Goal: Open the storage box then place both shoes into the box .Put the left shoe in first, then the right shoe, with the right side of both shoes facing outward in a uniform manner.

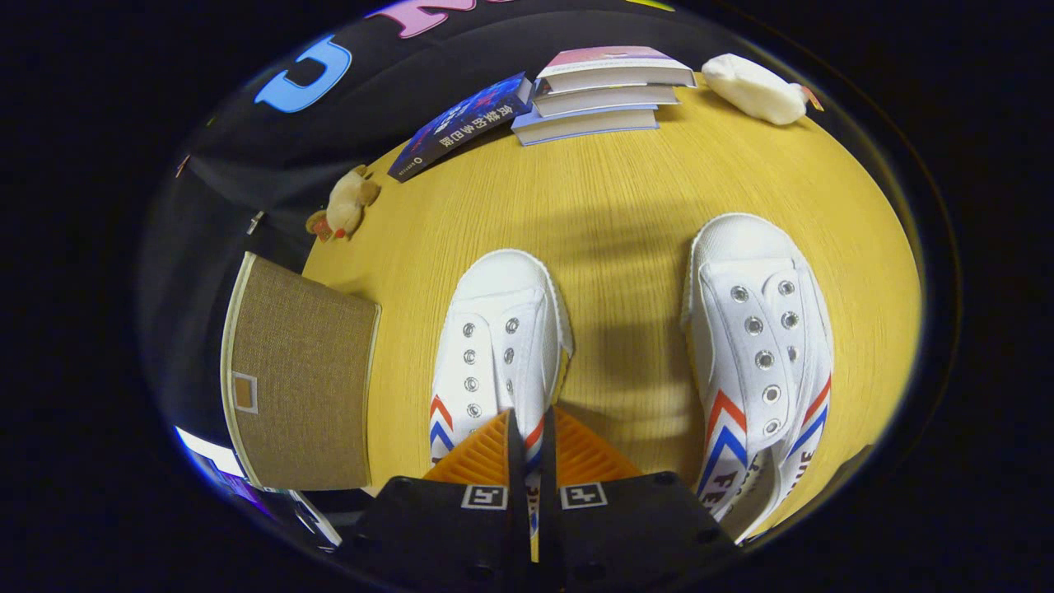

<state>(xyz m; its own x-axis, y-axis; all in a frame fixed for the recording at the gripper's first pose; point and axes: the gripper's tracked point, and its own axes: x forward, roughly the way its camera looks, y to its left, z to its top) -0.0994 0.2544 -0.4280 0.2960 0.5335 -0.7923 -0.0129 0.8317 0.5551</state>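
Two white canvas shoes with red and blue stripes lie on the yellow wooden table (626, 206), toes pointing away from me. My gripper (528, 418) is shut on the left-hand shoe (498, 329), its fingers pinching the right side wall near the stripes. The right-hand shoe (762, 329) lies apart, to the right of the fingers. A brown fabric storage box (300, 379) with pale trim stands left of the held shoe, at the table's left edge. I cannot tell whether the box is open.
A stack of three books (605, 95) and a dark blue book (461, 123) lie at the table's far edge. A white soft toy (753, 86) rests at the far right. A small tan plush toy (346, 204) sits beyond the box.
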